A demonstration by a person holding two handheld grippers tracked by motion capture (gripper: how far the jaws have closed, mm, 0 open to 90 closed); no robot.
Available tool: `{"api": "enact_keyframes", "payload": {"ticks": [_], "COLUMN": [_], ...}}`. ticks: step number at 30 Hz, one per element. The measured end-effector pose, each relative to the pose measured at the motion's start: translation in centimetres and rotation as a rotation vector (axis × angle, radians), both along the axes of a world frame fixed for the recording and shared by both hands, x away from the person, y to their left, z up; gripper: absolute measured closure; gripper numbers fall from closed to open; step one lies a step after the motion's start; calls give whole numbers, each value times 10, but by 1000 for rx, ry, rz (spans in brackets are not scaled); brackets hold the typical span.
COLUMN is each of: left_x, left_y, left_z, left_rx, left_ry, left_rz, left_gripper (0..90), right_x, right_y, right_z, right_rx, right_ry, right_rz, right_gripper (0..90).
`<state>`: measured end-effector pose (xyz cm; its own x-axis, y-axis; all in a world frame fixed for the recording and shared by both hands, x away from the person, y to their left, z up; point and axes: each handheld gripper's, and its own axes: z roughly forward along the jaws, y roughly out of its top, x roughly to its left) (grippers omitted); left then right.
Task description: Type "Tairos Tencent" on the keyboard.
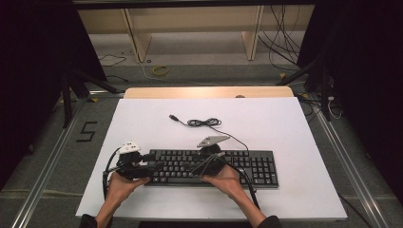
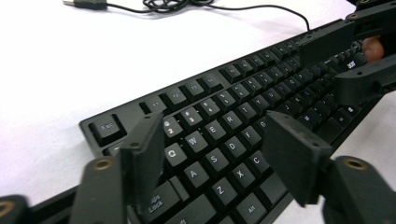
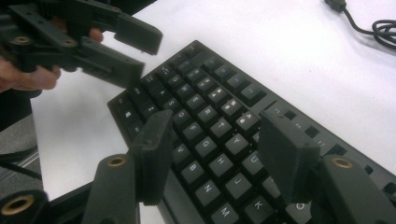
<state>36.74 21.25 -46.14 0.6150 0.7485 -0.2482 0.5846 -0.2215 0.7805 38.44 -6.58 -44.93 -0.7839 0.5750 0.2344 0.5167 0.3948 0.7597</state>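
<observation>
High view: black keyboard (image 1: 209, 167) flat on the white counter (image 1: 142, 128), near the person's edge, long side across the picture. Left gripper (image 1: 151, 167) over the keyboard's left end, right gripper (image 1: 192, 167) over its middle, both held low above the keys. Keyboard cable (image 1: 205, 122) in a loose coil behind the keyboard, USB plug (image 1: 174, 117) lying free on the counter. No container on the counter; nothing inside anything.

Left gripper view: jaws of the left gripper (image 2: 215, 154) released, standing wide apart above the letter keys, with no pad pressing on the keyboard (image 2: 224, 126). Farther along the key rows, right gripper (image 2: 359, 60) with its jaws also apart. Key legends readable here, which are too small to read from above.

Right gripper view: jaws of the right gripper (image 3: 212, 154) released and wide, above the middle letter rows of the keyboard (image 3: 205, 112), nothing grasped between them. At upper left, left gripper (image 3: 130, 51) over the keyboard's corner, with fingertips (image 3: 95, 33) behind it. Gap between jaws and keys clearer here than from above, though not certain whether the lower tips touch the keys.
</observation>
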Motion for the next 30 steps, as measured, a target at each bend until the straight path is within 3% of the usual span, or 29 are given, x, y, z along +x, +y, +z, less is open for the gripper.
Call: {"api": "enact_keyframes", "payload": {"ticks": [5, 8, 15, 30], "left_x": [5, 10, 18, 28], "left_y": [-9, -14, -23, -33], "left_z": [0, -1, -4, -8], "left_rx": [38, 41, 84, 116], "left_ry": [10, 44, 77, 89], "left_rz": [-27, -21, -47, -82], "left_gripper": [512, 572, 702, 882], "right_x": [-5, -8, -14, -17], "right_y": [-3, -8, -19, -20], "right_z": [-1, -2, -5, -4], "right_rx": [-5, 2, 14, 18], "right_ry": [-5, -11, -15, -21], "right_rz": [6, 3, 3, 14], "right_gripper": [435, 415, 417, 402]}}
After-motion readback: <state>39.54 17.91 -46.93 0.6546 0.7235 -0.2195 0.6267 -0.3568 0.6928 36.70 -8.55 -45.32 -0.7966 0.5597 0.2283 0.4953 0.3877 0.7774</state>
